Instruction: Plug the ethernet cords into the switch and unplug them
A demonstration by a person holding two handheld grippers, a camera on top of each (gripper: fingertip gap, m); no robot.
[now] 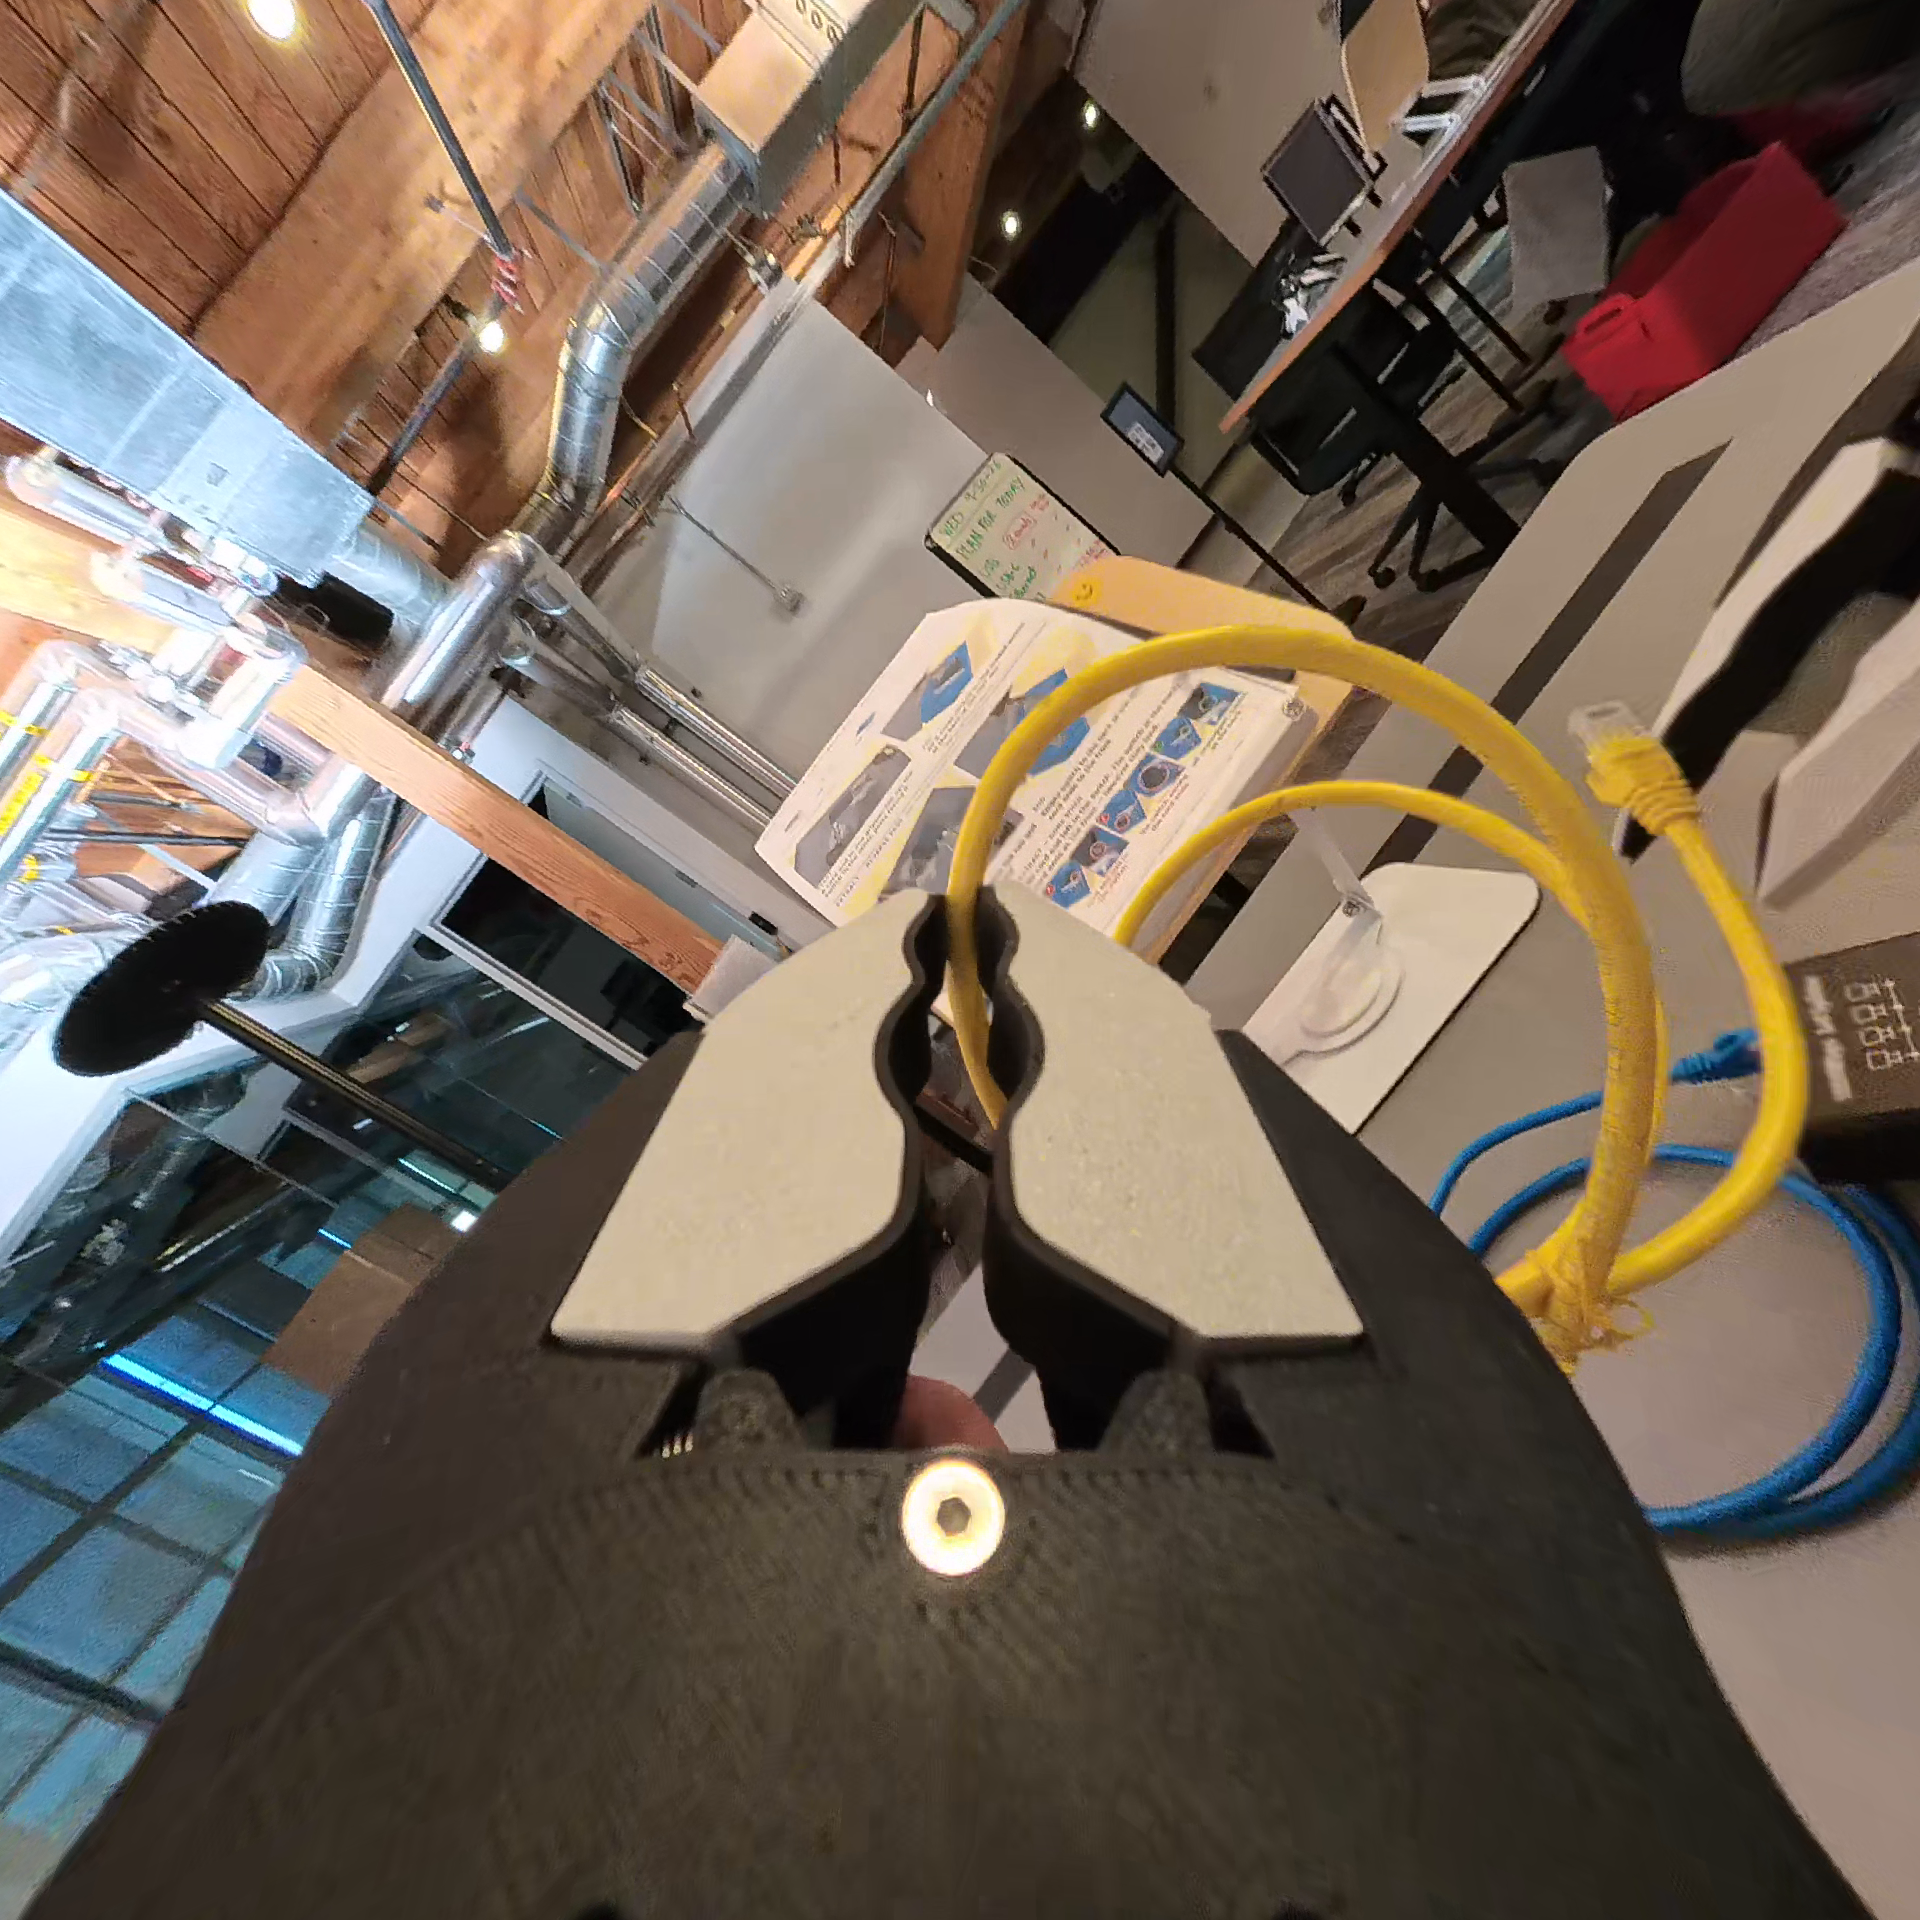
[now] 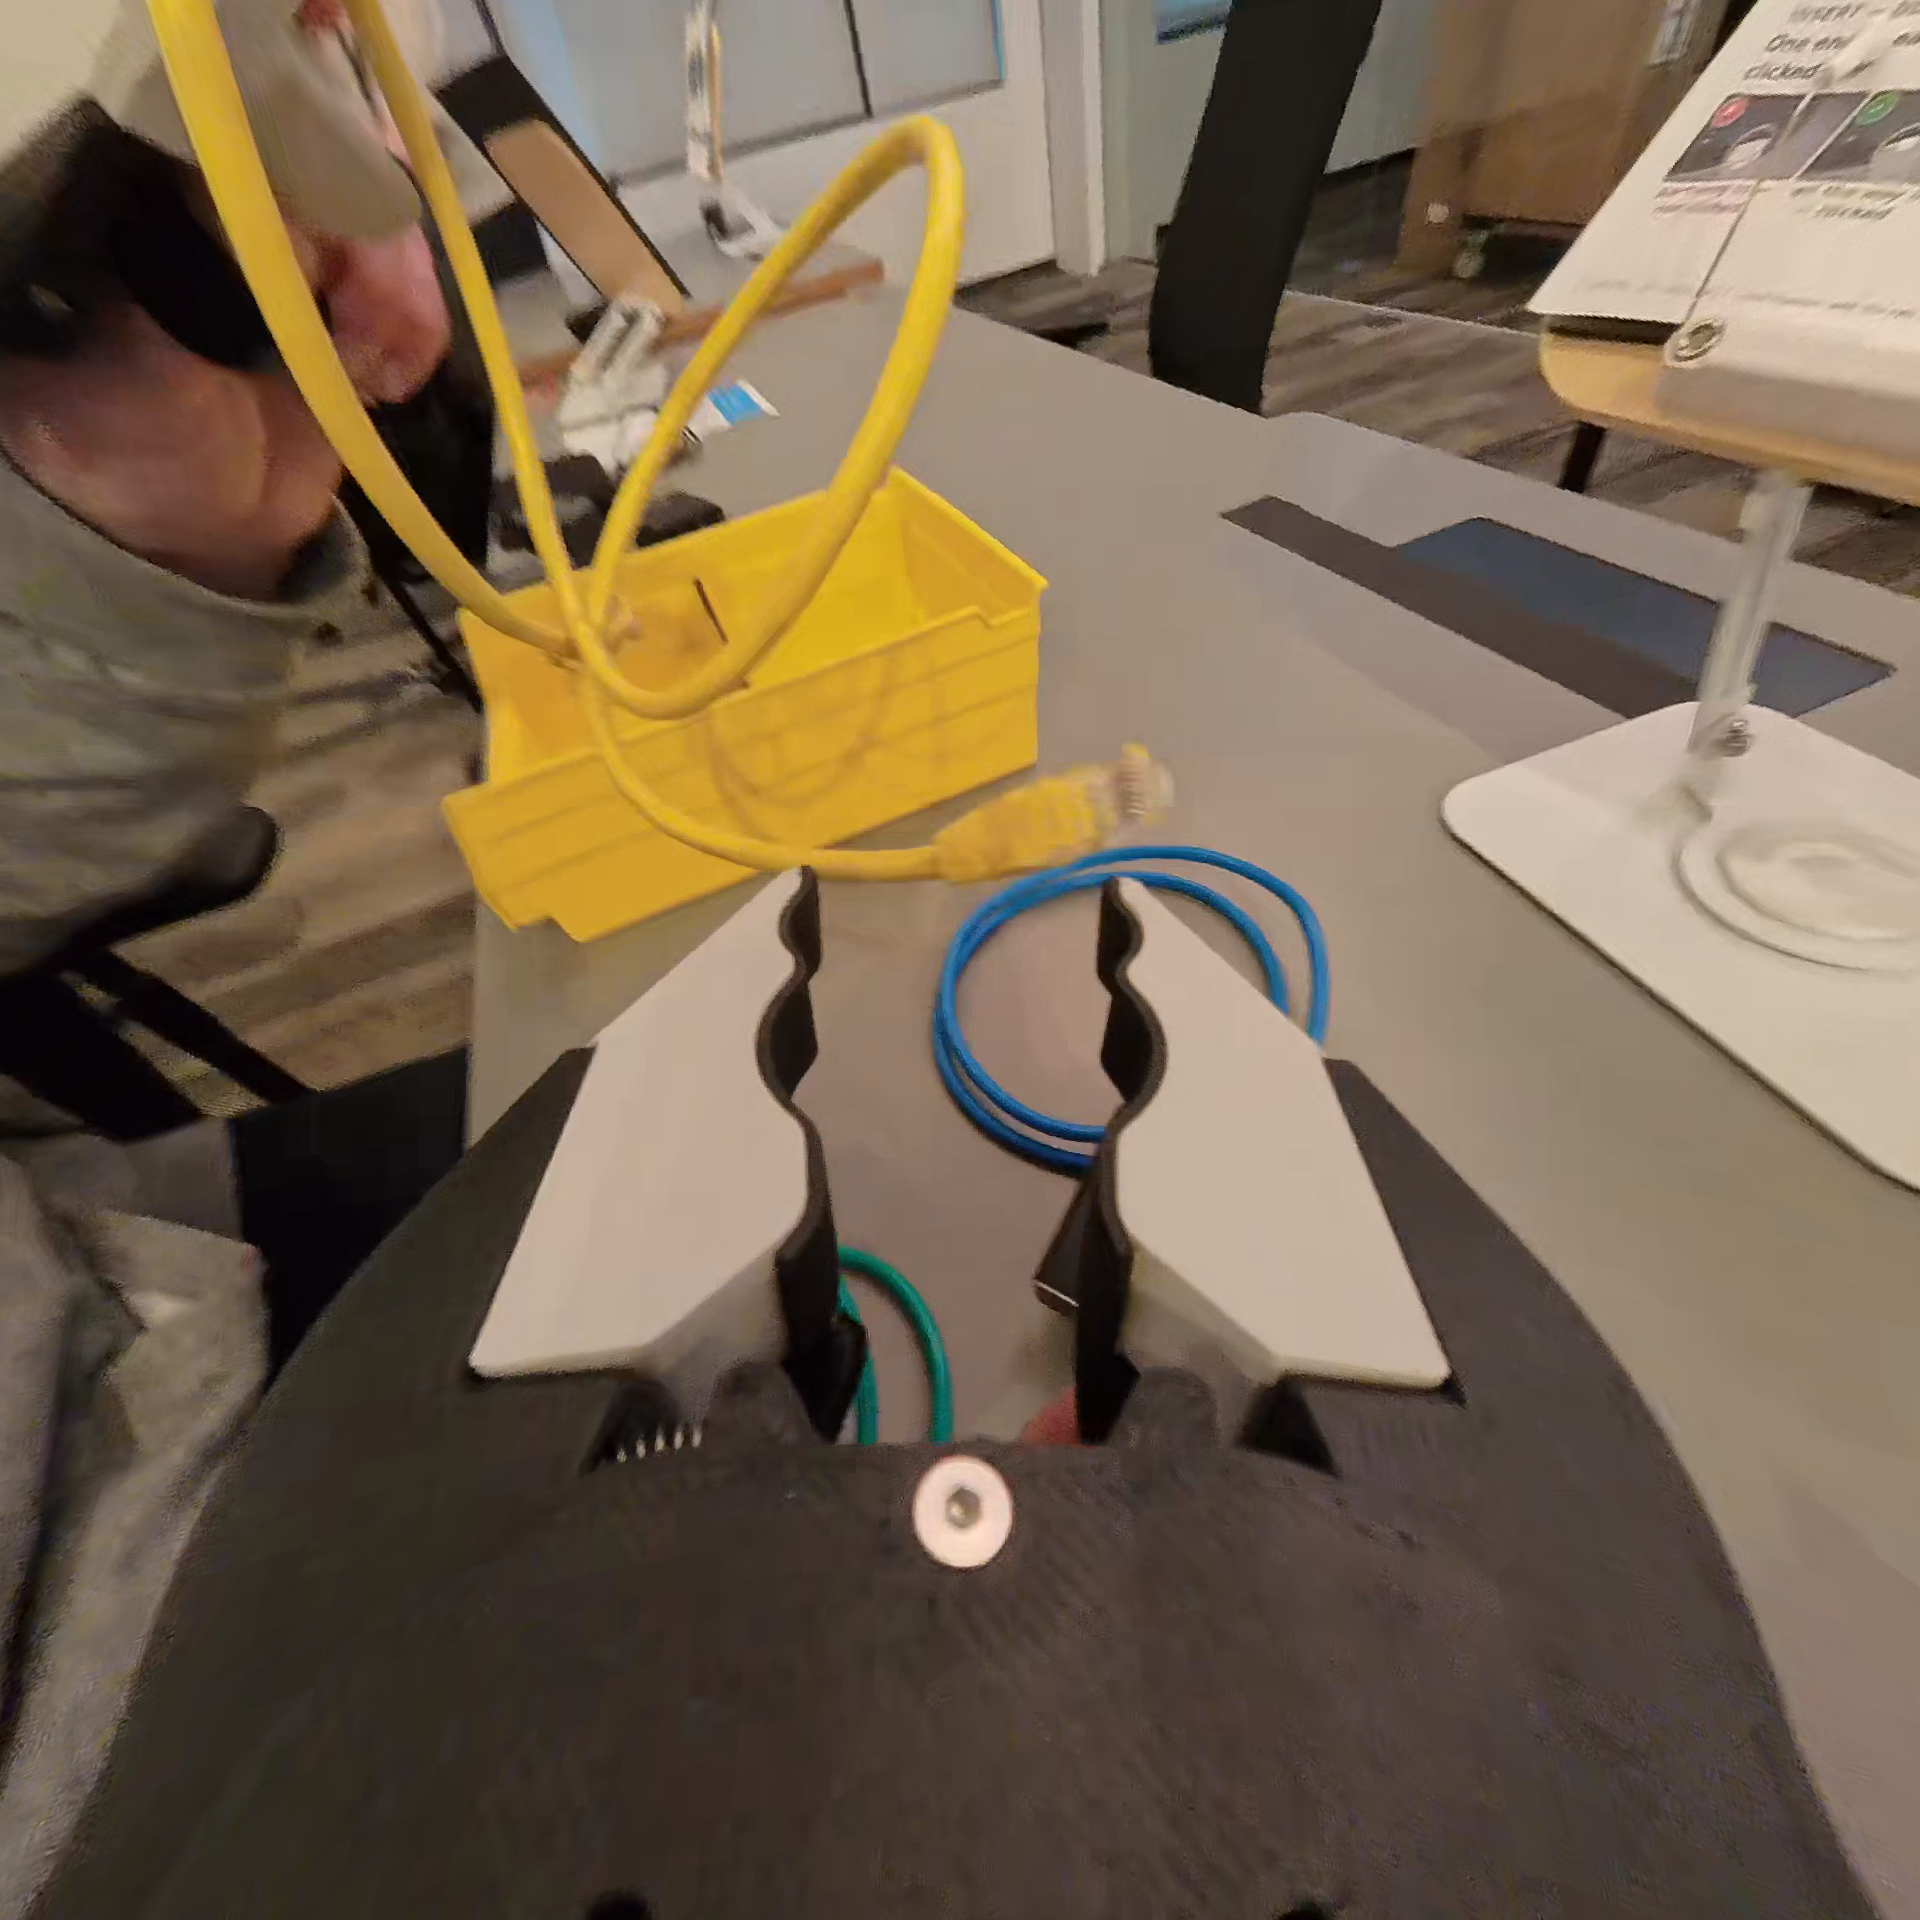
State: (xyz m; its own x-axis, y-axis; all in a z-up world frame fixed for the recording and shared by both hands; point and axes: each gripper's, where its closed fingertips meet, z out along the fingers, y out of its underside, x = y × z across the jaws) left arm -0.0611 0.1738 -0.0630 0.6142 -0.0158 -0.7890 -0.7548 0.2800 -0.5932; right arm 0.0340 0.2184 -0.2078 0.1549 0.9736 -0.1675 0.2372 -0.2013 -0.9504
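While the left gripper [image 1: 961,925] pinches the yellow ethernet cord [image 1: 1226,665] between its pressed-together tips, the cord hangs in the air above the grey table [image 2: 1299,644] in loose loops. In the right wrist view its free plug [image 2: 1049,810] lies nearly level and points right, just past the tips of the right gripper [image 2: 961,904], whose jaws are spread and hold nothing. Below it on the table a coiled blue cord [image 2: 1132,997] lies, with a yellow bin [image 2: 769,686] behind. A green cord [image 2: 914,1340] shows between the right fingers. The black switch [image 1: 1860,1049] sits beside the blue coil.
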